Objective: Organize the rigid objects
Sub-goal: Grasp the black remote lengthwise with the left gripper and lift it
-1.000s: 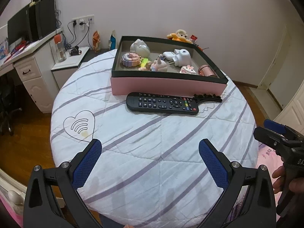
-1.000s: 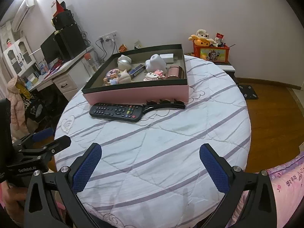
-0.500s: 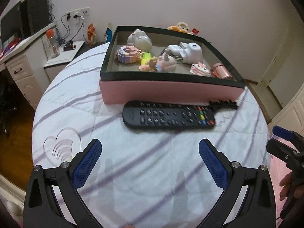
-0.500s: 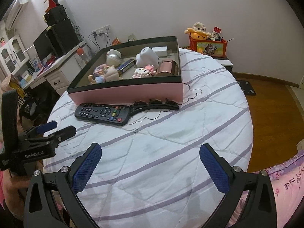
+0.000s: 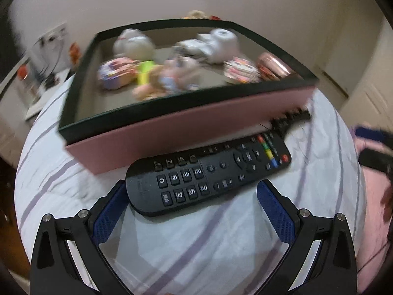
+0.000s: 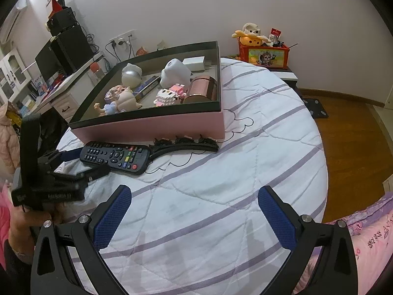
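Pink-walled box [image 6: 157,126] already holds most toys, while the black remote [image 5: 206,175] and comb [image 6: 186,145] beside the box await the spread-jawed left hand-held gripper [image 5: 191,206].

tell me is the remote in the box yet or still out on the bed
Out. The remote lies flat on the striped quilt in front of the pink box, with the open left claw around its near end.
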The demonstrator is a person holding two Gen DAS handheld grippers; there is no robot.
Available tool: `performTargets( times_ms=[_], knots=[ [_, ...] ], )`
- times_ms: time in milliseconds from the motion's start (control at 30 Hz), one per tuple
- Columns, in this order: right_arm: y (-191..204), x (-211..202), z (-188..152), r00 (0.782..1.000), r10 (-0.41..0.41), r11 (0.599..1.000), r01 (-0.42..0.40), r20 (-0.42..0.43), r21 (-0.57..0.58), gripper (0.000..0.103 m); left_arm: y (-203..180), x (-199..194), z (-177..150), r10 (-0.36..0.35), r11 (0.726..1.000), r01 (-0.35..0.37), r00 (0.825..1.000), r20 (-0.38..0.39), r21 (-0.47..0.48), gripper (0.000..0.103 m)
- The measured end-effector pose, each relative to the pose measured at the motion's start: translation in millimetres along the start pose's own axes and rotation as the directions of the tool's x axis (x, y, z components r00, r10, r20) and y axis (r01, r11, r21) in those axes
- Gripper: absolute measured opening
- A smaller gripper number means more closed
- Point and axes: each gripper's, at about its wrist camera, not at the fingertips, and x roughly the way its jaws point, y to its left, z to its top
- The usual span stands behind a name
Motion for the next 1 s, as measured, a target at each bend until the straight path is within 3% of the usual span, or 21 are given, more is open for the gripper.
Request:
performTargets(
  times_ms=[167, 333, 467, 667, 700, 767, 933, 1000],
  knots=[
    [-1.8, 2.6, 1.3, 1.000, -0.001, 1.000, 0.001, -0.004, 0.003, 0.103, -27.0, -7.1, -7.7, -0.108, 0.985, 0.110, 0.994, -0.026, 0.133, 0.103],
    [-2.8, 2.1, 2.9, 1.000, -0.002, 1.000, 0.002, -0.001, 0.003, 0.103, -30.1, -1.5, 2.5, -0.062, 0.979, 0.066, 0.998, -0.023, 0.193, 0.103],
    [-3.9, 0.9, 2.9, 1.000, -0.007, 1.000, 0.007, -0.001, 0.001, 0.103, -30.4, 7.2, 21.8, -0.080, 0.972, 0.082, 0.997, -0.018, 0.222, 0.103],
    [-7.4, 1.4, 3.0, 1.000, -0.021, 1.000, 0.021, -0.003, 0.011, 0.103, -60.6, 21.1, 23.9, -0.100, 0.918, 0.115, 0.993, -0.060, 0.380, 0.102],
    [-7.4, 1.7, 3.2, 1.000, -0.022, 1.000, 0.022, -0.004, 0.012, 0.103, -62.6, 20.6, 25.1, -0.107, 0.916, 0.121, 0.993, -0.059, 0.383, 0.098],
    [-7.1, 1.4, 3.1, 1.000, -0.030, 1.000, 0.030, -0.004, 0.008, 0.103, -68.9, 17.8, 28.0, -0.120, 0.913, 0.129, 0.992, -0.046, 0.387, 0.074],
    [-7.6, 1.6, 3.7, 0.999, -0.042, 0.999, 0.042, -0.006, 0.002, 0.103, -84.0, 16.5, 28.1, -0.144, 0.909, 0.154, 0.988, -0.054, 0.388, 0.040],
    [-6.9, 1.4, 4.3, 0.999, -0.038, 0.999, 0.038, -0.005, 0.000, 0.103, -87.9, 13.4, 26.1, -0.144, 0.912, 0.153, 0.988, -0.053, 0.382, 0.033]
  ],
)
